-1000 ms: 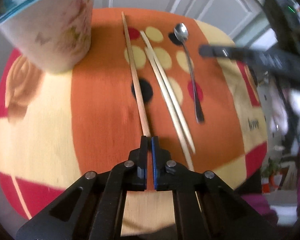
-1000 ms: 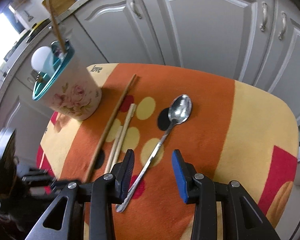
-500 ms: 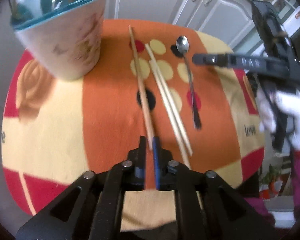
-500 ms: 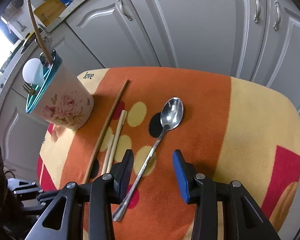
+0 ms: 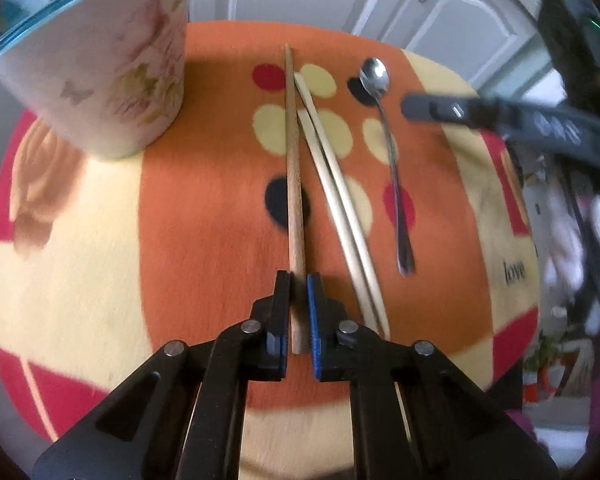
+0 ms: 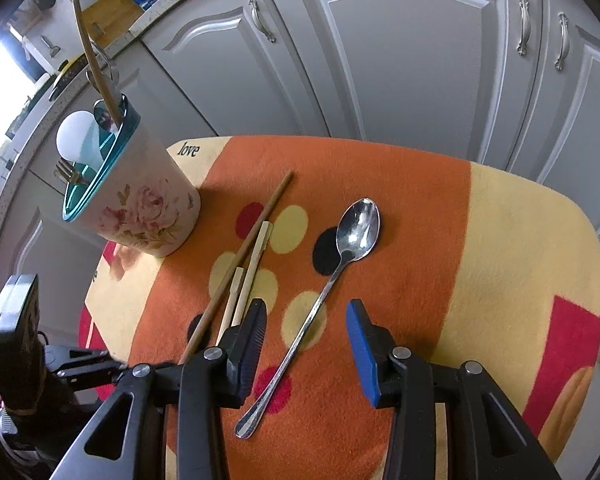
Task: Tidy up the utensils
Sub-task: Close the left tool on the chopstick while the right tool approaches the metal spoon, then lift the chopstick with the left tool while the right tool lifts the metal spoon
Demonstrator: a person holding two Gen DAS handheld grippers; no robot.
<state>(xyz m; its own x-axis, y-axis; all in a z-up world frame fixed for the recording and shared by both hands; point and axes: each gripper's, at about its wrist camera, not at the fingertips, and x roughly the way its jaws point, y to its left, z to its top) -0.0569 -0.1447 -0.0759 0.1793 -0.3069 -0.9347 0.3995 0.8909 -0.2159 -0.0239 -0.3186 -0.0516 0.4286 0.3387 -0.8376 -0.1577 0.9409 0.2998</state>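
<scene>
Fingers of left gripper [image 5: 299, 280] straddle the brown chopstick [image 5: 294, 184].

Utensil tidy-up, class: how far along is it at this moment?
Done: the floral holder already has a fork and other utensils in it. In hand: the left gripper straddles the dark chopstick, not clamped. Left: two pale chopsticks and the spoon, under the open right gripper.

Both wrist cameras are looking down, close, along their own fingers at the cloth [image 5: 204, 216]. They are sharing the spoon [image 6: 352, 240], chopsticks [image 5: 294, 168] and holder [image 6: 140, 208], each from opposite sides.
</scene>
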